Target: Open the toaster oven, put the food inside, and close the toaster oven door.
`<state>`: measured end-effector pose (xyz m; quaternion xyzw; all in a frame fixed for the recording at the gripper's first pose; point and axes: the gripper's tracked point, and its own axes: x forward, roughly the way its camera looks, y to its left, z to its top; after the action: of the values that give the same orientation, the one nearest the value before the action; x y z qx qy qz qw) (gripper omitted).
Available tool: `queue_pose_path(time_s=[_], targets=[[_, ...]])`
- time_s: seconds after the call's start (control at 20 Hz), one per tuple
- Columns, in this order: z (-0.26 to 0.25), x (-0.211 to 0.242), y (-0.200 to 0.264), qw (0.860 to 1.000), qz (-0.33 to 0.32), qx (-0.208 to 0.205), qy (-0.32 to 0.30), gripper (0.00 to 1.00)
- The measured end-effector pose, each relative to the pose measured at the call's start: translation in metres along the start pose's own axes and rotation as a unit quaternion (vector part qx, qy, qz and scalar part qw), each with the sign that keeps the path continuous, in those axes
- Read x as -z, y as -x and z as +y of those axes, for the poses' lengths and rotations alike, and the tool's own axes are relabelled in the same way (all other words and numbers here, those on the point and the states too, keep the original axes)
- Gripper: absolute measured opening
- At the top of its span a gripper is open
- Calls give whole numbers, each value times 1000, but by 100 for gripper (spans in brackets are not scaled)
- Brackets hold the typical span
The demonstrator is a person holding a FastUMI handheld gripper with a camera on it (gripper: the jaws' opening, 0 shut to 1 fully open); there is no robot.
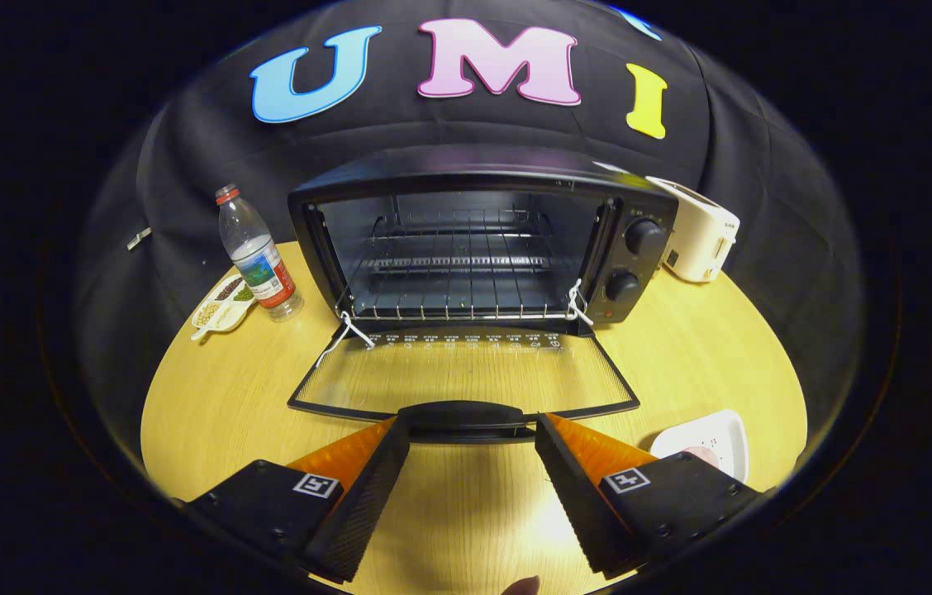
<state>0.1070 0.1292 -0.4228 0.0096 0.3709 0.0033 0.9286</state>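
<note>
A black toaster oven (635, 215) stands at the back of the round wooden table (706, 355), its cavity showing a bare wire rack (458, 281). Its glass door (466, 372) lies folded down flat toward me, with the black handle (466, 417) at the door's near edge. My gripper (473, 430) is open, its two black and orange fingers (371, 471) flanking the handle's ends and just short of it, with nothing between them. A white plate (718, 434) with a pale piece of food (701, 454) sits beside the right finger, partly hidden by it.
A water bottle (255, 252) stands left of the oven, with a white divided dish (222, 306) of beans and seeds beside it. A white toaster (701, 240) sits behind the oven's right side. Bare table lies between the fingers.
</note>
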Motion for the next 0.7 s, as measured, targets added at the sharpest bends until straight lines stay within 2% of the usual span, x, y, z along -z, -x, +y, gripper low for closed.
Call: queue_pose_path(time_s=[0.2,0.45,0.55,0.7], targets=[[-7,-14,20,1000,1,-7,-21,100],[-28,-33,74,998,27,-58,-30,100],[-51,-31,87,996,51,-71,-14,100],[-105,-19,101,992,108,-66,-5,100]])
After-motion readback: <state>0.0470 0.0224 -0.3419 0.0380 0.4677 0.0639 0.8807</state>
